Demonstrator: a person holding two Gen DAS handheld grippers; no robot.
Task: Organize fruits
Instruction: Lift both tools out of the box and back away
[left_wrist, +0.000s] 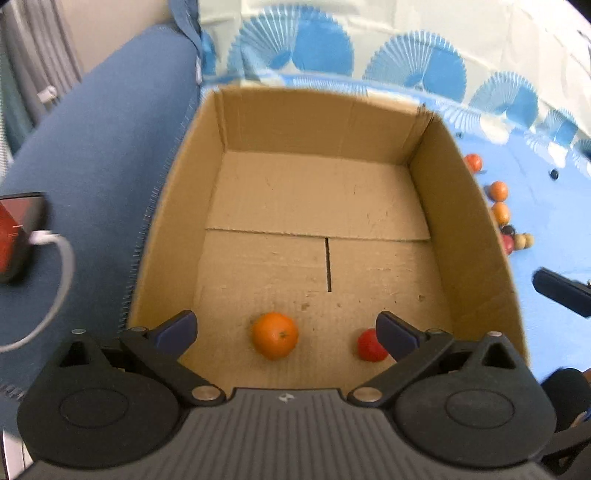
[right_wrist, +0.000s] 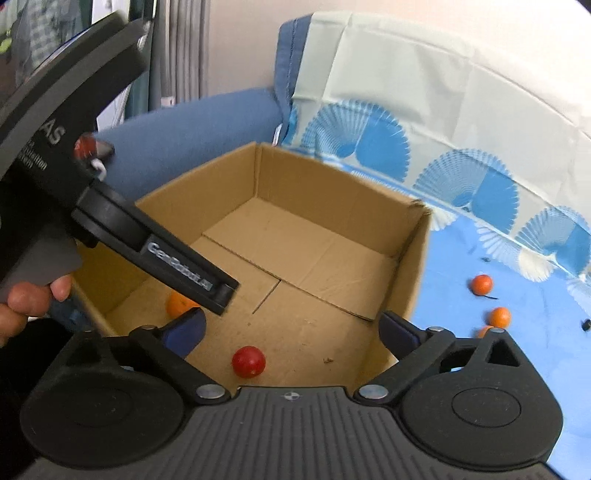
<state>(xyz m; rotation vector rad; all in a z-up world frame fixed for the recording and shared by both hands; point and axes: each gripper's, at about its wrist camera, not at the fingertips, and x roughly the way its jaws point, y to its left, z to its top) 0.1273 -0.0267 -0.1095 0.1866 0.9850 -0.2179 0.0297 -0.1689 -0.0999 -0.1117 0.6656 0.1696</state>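
Progress check, fruit sorting. A cardboard box (left_wrist: 476, 206) is set on a surface covered with a blue fan-patterned cloth (right_wrist: 535, 369); whether a desk lies beneath cannot be told. The box sits at the cloth's left end, against a blue upholstered armrest (left_wrist: 103, 155).

Inside the box two fruits are seen on the floor near the near wall: an orange (left_wrist: 274, 335) toward the near left corner and a small red fruit (left_wrist: 370, 347) toward the near right, apart from each other. Neither is touched by any pad.

The left gripper (left_wrist: 286, 332) is held above the near edge of the box, jaws spread wide, nothing between the pads. The right gripper (right_wrist: 293, 330) is held over the near right corner of the box, jaws likewise spread wide and empty.

Remaining outside, on the cloth beyond the box's right wall: three orange fruits (left_wrist: 498, 190) in a loose row, then a tight cluster of dark, red and pale small fruits (left_wrist: 517, 240); the exact count in the cluster cannot be read.

Judgement: two fruits deposited, most of the lot left to transfer; task judged well under half done
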